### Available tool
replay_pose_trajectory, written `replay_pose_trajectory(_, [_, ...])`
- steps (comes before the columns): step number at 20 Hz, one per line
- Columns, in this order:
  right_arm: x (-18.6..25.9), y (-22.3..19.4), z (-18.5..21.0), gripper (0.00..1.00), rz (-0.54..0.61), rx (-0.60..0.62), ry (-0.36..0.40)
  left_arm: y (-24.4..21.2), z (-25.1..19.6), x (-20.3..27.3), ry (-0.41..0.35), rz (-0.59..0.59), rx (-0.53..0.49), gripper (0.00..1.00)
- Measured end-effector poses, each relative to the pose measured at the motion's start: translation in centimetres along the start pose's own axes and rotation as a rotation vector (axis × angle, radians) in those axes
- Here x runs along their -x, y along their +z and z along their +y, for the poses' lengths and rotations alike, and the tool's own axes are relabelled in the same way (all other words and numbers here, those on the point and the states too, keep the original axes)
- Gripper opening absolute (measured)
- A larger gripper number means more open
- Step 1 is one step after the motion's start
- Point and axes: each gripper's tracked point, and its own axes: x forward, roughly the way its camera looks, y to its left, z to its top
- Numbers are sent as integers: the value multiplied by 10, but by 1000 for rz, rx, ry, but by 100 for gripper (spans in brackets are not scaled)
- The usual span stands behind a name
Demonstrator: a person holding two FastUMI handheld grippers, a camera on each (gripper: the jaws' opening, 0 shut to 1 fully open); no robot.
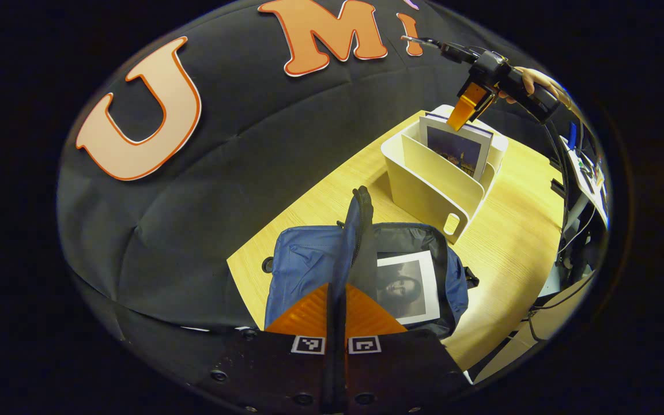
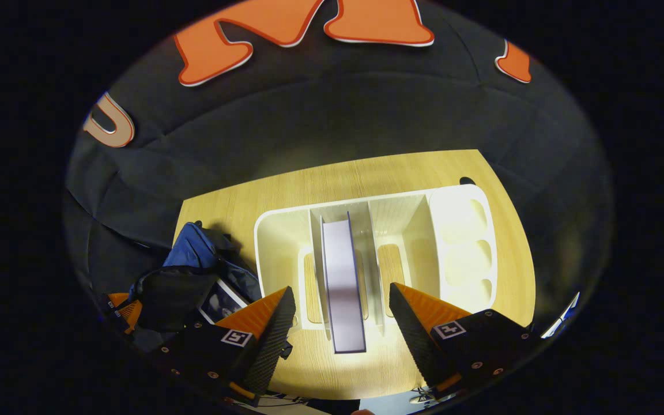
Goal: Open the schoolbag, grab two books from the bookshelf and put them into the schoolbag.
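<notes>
While left gripper [image 1: 336,300] pinches the schoolbag [image 1: 309,253] flap up:
bag: open on tabletop [image 1: 505,242], one book [image 1: 407,285] inside
right gripper [image 2: 340,323]: jaws wide, empty, above second book [image 2: 342,276] in bookshelf [image 2: 459,230]
next: descend, straddle book, close

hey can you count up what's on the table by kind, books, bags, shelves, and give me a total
Books: 2, one lying in the open schoolbag, one standing in the bookshelf.
Schoolbags: 1, its flap held up by the left gripper.
Bookshelves: 1, with the open right gripper above it.
Total: 4.
</notes>
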Motion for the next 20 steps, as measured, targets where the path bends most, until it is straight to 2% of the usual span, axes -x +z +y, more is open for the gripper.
replay_pose_trajectory(3, [-17, -5, 4, 97, 58, 6, 2, -3, 0, -3, -3, 5, 12, 1])
replay_pose_trajectory(4, [-22, -9, 4, 100, 80, 16, 1, -4, 0, -4, -5, 9, 15, 1])
replay_pose_trajectory(10, [-36, -17, -9, 93, 191, 49, -42, -6, 1, -9, -12, 19, 24, 1])
replay_pose_trajectory(12, [-37, -17, -14, 77, 206, 47, -53, -6, 1, -11, -15, 20, 28, 1])
replay_pose_trajectory(14, [-35, -15, -14, 36, 208, 50, -64, -8, 0, -11, -19, 23, 33, 1])
replay_pose_trajectory(17, [-38, -19, -17, 31, 210, 75, -75, -8, -1, -10, -22, 25, 32, 1])
replay_pose_trajectory(18, [-36, -19, -16, 41, 210, 80, -72, -7, -1, -11, -22, 24, 32, 0])
replay_pose_trajectory(19, [-32, -19, -16, 30, 208, 79, -67, -7, -1, -11, -23, 25, 33, 0])
replay_pose_trajectory(20, [-28, -19, -15, 41, 202, 77, -61, -7, -2, -11, -25, 25, 33, 1])
